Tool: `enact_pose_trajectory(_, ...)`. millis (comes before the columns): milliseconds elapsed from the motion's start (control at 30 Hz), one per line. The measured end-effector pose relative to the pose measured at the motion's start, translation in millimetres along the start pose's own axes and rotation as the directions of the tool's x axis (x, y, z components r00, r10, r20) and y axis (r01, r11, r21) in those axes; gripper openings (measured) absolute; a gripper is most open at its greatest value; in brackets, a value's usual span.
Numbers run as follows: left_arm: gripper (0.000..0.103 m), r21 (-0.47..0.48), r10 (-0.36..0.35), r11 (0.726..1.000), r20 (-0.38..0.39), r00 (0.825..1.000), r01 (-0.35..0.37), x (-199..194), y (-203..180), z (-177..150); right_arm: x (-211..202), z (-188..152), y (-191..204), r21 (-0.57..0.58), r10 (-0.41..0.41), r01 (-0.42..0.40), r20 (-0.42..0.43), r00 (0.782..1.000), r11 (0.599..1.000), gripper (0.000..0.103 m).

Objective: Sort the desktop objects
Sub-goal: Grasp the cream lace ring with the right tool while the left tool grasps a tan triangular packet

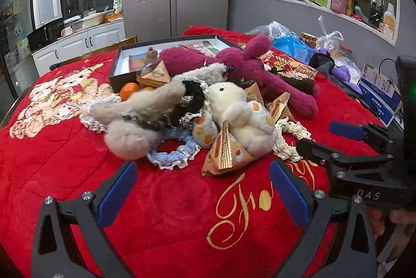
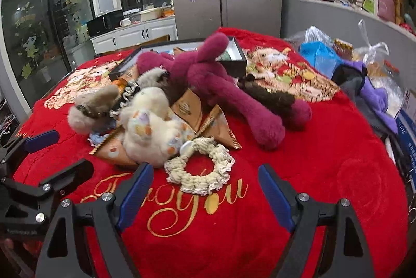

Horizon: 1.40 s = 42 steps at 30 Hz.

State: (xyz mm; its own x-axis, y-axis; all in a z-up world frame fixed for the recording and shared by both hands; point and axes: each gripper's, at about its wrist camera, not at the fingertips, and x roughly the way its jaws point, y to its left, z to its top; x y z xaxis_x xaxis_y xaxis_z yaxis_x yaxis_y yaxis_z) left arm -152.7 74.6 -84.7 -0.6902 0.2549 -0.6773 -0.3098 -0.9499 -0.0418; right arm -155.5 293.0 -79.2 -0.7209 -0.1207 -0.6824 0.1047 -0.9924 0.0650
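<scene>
Covering the worktop, a red plush blanket [image 1: 166, 200] with gold lettering is carrying nearly everything in one tangled heap, so by my judgement the sorting is barely beginning: nothing near the pile is looking grouped yet.

The long magenta plush toy [image 1: 234, 64] is sprawling across the far right of the heap, one leg reaching toward the near right. Behind it, at the far side, a shallow dark box with a white lining [image 1: 166, 49] is sitting open; it is holding flat printed cards and what appears to be a small brown figure, and most of its floor is showing bare.

In front of the box, a grey-beige plush toy [image 1: 137, 116] is lying on the left of the pile, touching a cream plush rabbit [image 1: 239, 111] in the middle. A cream crocheted ring [image 2: 200, 168] is resting at the near right edge of the heap, a pale blue crocheted ring [image 1: 176, 150] is lying partly under the grey toy, brown triangular paper packets [image 1: 226, 153] are wedged around the rabbit, and orange mandarins [image 1: 129, 90] are sitting just beside the box.

The left gripper [image 1: 202, 189] is hovering near the blue ring with its jaws spread and holding nothing. The right gripper [image 2: 205, 189] is hanging just short of the cream ring, jaws likewise spread and unloaded.
</scene>
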Motion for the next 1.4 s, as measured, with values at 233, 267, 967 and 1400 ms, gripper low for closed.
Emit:
enact_pose_trajectory(233, 0.102, 0.008, -0.005, 1.0, -0.035, 0.999, 0.005, 22.7, -4.8, 5.2, 25.3, -0.6, -8.7, 0.045, 0.0, 0.003, -0.059, 0.998, 0.999, 0.085)
enact_pose_trajectory(267, 0.102, 0.012, -0.007, 1.0, -0.039, 0.999, 0.007, 25.0, -5.9, 5.0, 28.6, -0.6, -10.5, 0.055, 0.002, 0.002, -0.068, 0.998, 0.998, 0.085)
enact_pose_trajectory(967, 0.091, -0.062, -0.019, 0.998, -0.175, 0.984, 0.008, 63.1, 9.9, -1.1, 48.8, 2.4, -11.0, 0.058, -0.025, 0.033, -0.129, 0.991, 0.998, 0.085)
enact_pose_trajectory(1400, 0.033, -0.07, -0.029, 0.997, -0.142, 0.989, 0.019, 56.5, 12.3, -0.4, 42.8, 1.4, -6.8, 0.058, 0.006, 0.0, -0.1, 0.995, 0.998, 0.011)
